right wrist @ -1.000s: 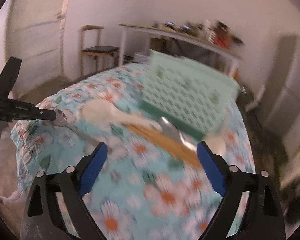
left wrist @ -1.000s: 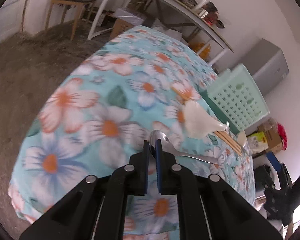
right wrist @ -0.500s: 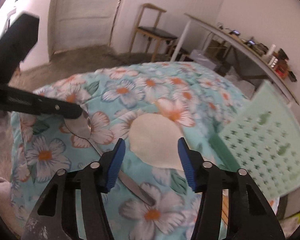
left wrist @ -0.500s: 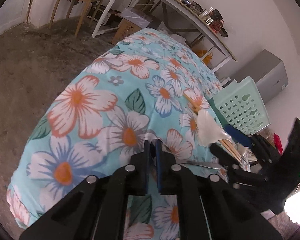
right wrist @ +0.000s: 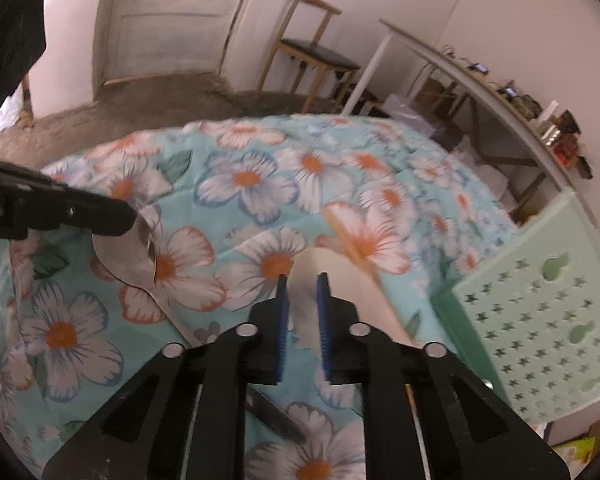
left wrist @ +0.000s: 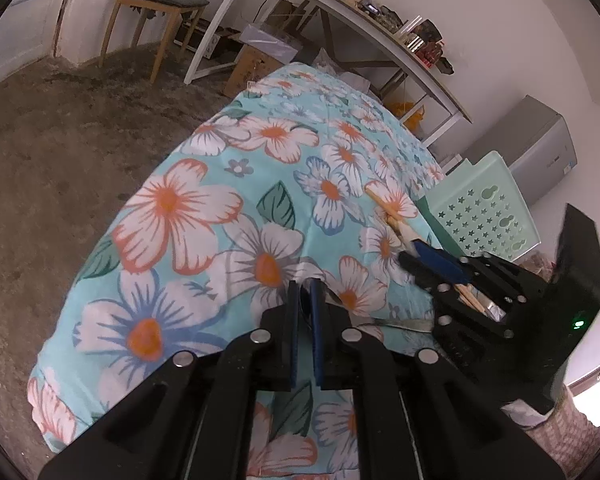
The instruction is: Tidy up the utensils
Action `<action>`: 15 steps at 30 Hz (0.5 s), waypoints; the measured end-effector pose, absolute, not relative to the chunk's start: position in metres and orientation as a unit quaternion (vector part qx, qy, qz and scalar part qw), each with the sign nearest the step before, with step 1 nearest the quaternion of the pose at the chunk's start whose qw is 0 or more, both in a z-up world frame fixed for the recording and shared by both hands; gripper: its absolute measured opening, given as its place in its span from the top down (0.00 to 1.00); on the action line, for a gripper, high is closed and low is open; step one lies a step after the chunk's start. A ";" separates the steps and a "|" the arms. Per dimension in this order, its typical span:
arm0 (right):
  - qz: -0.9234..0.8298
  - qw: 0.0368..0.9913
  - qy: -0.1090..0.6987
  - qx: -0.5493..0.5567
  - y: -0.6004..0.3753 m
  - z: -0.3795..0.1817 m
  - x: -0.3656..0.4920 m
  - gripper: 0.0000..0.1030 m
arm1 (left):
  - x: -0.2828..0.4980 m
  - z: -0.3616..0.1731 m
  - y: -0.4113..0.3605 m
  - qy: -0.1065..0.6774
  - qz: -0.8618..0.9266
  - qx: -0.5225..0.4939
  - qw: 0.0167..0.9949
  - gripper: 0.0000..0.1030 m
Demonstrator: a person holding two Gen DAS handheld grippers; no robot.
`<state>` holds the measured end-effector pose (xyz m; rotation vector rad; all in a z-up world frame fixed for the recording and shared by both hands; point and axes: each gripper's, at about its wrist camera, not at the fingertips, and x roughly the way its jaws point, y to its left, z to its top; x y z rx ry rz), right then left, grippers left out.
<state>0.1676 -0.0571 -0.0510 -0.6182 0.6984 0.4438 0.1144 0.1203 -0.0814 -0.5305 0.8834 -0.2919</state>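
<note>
My left gripper (left wrist: 305, 285) is shut on the bowl end of a metal spoon (right wrist: 138, 254), which lies on the floral tablecloth (left wrist: 204, 208); its handle (left wrist: 396, 323) runs right. In the right wrist view the left gripper's fingers (right wrist: 100, 213) pinch the spoon's bowl. My right gripper (right wrist: 302, 278) is shut on a white ceramic spoon (right wrist: 340, 280) at the table's middle. It shows in the left wrist view (left wrist: 414, 251) over wooden chopsticks (left wrist: 384, 206).
A mint-green perforated basket (right wrist: 540, 304) stands on the table to the right, also in the left wrist view (left wrist: 488, 216). A wooden chair (right wrist: 312, 52) and a long cluttered shelf table (left wrist: 360, 28) stand beyond. A grey cabinet (left wrist: 540, 148) is at the far right.
My right gripper has come down over the white spoon and its jaws have closed from wide open onto it. My left gripper has stayed shut on the metal spoon.
</note>
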 end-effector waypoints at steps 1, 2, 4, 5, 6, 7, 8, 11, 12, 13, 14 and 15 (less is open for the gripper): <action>0.209 0.876 0.329 -0.284 -0.060 -0.043 0.165 0.94 | 0.113 -0.079 0.121 0.418 -0.137 -0.251 0.862 0.96; 0.204 0.883 0.322 -0.273 -0.065 -0.034 0.161 0.95 | 0.111 -0.075 0.122 0.414 -0.136 -0.251 0.864 0.96; 0.190 0.898 0.307 -0.250 -0.077 -0.014 0.154 0.97 | 0.108 -0.067 0.122 0.403 -0.137 -0.250 0.870 0.97; 0.184 0.905 0.301 -0.236 -0.084 -0.004 0.151 0.98 | 0.106 -0.060 0.122 0.394 -0.138 -0.247 0.875 0.98; 0.176 0.914 0.295 -0.216 -0.095 0.008 0.146 0.98 | 0.103 -0.054 0.122 0.384 -0.140 -0.245 0.879 0.98; 0.170 0.920 0.290 -0.200 -0.104 0.017 0.143 0.99 | 0.101 -0.046 0.121 0.375 -0.142 -0.243 0.883 0.98; 0.161 0.927 0.286 -0.179 -0.116 0.028 0.141 0.99 | 0.098 -0.036 0.120 0.360 -0.145 -0.237 0.891 0.98; 0.147 0.944 0.278 -0.099 -0.159 0.057 0.132 1.00 | 0.093 -0.006 0.114 0.320 -0.155 -0.217 0.909 0.97; 0.143 0.947 0.276 -0.076 -0.171 0.064 0.130 1.00 | 0.092 0.003 0.110 0.309 -0.159 -0.212 0.914 0.97; 0.138 0.951 0.272 -0.052 -0.186 0.072 0.126 1.00 | 0.091 0.013 0.108 0.295 -0.164 -0.206 0.918 0.97; 0.136 0.953 0.269 -0.032 -0.198 0.078 0.122 1.00 | 0.091 0.027 0.105 0.276 -0.172 -0.201 0.924 0.97; 0.133 0.955 0.264 -0.010 -0.212 0.084 0.119 1.00 | 0.091 0.037 0.103 0.263 -0.179 -0.198 0.927 0.97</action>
